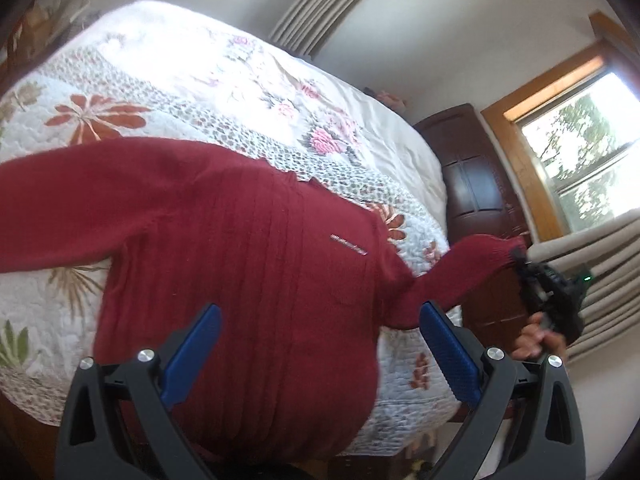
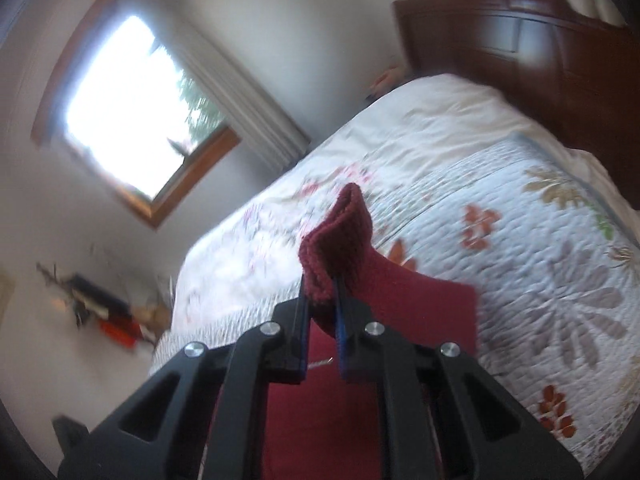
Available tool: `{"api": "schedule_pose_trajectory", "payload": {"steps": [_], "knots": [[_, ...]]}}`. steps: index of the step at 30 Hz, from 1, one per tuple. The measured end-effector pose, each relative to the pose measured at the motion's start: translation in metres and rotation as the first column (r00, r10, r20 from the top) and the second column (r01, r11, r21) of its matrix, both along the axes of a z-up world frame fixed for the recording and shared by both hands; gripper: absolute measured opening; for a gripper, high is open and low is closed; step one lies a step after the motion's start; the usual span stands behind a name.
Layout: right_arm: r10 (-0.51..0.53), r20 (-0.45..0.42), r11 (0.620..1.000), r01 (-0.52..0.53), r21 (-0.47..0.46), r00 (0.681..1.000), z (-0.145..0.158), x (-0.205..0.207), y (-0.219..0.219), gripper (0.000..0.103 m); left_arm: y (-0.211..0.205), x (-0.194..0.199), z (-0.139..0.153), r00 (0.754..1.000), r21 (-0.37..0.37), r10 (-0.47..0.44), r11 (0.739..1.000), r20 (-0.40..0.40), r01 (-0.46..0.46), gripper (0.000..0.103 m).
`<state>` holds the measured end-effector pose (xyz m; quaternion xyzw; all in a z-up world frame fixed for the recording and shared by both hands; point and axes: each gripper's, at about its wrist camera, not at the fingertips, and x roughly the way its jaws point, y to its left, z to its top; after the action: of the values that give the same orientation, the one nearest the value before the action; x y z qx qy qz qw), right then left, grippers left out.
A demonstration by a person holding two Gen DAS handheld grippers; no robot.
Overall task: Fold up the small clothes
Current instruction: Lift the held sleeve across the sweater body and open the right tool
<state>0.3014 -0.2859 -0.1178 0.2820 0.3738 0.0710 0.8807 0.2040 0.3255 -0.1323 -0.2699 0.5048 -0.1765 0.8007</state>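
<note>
A dark red knitted sweater [image 1: 248, 248] lies spread on the floral quilt [image 1: 168, 80] of a bed, one sleeve stretched out to the left. My left gripper [image 1: 320, 320] hangs open just above the sweater's lower body, blue pads wide apart, nothing between them. In the left wrist view my right gripper [image 1: 524, 260], held by a hand [image 1: 536, 340], lifts the other sleeve's cuff [image 1: 500, 250] off past the bed's edge. In the right wrist view my right gripper [image 2: 322, 292] is shut on that red cuff [image 2: 340, 236], which sticks up between the fingers.
The quilt [image 2: 520, 240] covers the whole bed. A dark wooden headboard [image 2: 520, 32] and dark cabinet [image 1: 468, 184] stand beside it. Windows [image 1: 580, 148] with beige curtains [image 1: 332, 0] line the walls. Some clutter [image 2: 100, 312] lies on the floor by the wall.
</note>
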Motion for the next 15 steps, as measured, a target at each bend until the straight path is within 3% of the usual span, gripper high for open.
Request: {"api": "schedule_pose_trajectory", "payload": {"steps": [7, 12, 15], "knots": [[0.148, -0.092, 0.982, -0.157, -0.109, 0.985, -0.038, 0.02, 0.103, 0.009, 0.012, 0.023, -0.005, 1.0, -0.123, -0.005, 0.992, -0.016, 0.003, 0.099], [0.234, -0.183, 0.944, -0.268, -0.194, 0.955, -0.081, 0.03, 0.172, 0.009, 0.019, 0.043, -0.013, 0.998, -0.254, -0.005, 0.967, -0.065, -0.011, 0.099], [0.279, -0.243, 0.91, -0.336, -0.243, 0.929, -0.111, 0.031, 0.209, 0.009, 0.015, 0.056, -0.019, 0.996, -0.256, -0.031, 0.967, -0.081, 0.009, 0.099]]}}
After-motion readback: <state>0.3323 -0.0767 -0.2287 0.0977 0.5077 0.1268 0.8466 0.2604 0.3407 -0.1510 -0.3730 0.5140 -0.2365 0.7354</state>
